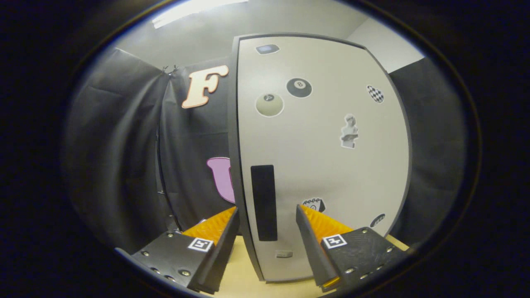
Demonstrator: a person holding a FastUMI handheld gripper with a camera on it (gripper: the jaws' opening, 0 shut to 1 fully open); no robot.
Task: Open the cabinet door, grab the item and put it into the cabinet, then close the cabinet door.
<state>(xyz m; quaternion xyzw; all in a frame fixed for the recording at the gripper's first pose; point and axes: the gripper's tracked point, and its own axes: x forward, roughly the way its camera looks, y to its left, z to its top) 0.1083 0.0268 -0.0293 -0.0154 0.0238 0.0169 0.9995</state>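
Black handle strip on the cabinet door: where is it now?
The handle strip sits low on the cabinet door, by its left edge, just ahead of the open tongs, between their fingers.

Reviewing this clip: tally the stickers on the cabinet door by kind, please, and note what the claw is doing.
On the cabinet door:
Ball stickers: 2
Bust sticker: 1
Checkered sticker: 1
Other small stickers, too small to tell: 4
Total: 8
The claw is open, its fingers either side of the black handle strip.

Black cloth wall [116,157], ceiling light [194,10]
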